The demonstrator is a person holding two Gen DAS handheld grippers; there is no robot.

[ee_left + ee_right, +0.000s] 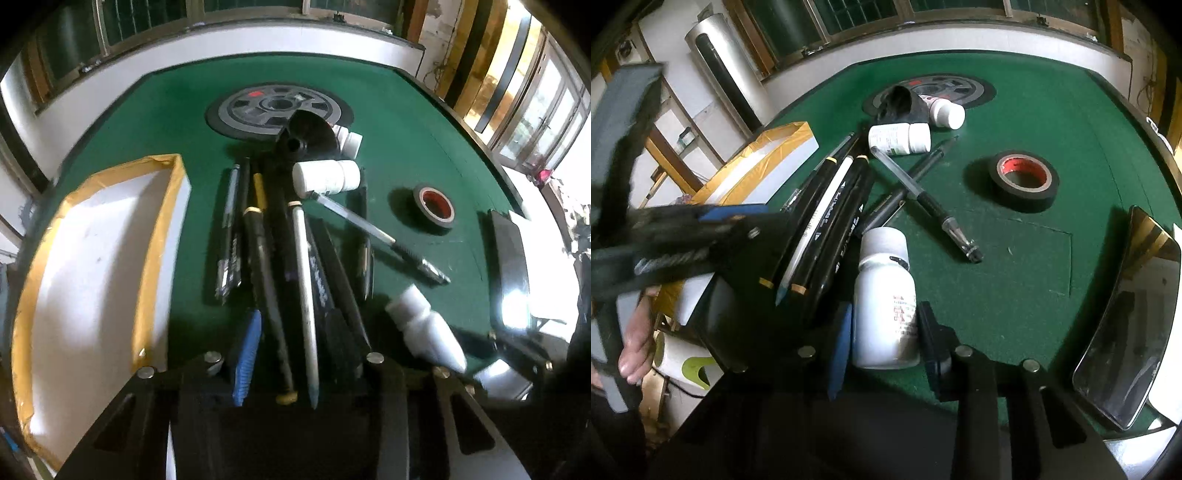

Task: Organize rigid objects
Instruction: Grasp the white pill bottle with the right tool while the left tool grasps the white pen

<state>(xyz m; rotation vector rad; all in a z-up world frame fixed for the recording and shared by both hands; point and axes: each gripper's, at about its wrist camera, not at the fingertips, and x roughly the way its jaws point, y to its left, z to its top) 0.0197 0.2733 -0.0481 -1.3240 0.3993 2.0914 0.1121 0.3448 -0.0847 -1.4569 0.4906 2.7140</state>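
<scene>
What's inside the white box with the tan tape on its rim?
The box looks empty in the left wrist view: only its bare white floor shows. The left gripper body covers its nearest corner, so that bit can't be checked.

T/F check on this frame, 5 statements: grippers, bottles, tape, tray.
1. The left gripper has a bundle of pens between its fingers. True.
2. The right gripper straddles the tape roll. False: a white bottle is between its fingers; the tape roll lies apart on the felt.
3. The tape roll has a red core. True.
4. The white tray holds several pens. False: nothing shows in it.
5. All white bottles stand upright. False: the bottle by the funnel lies on its side.
</scene>
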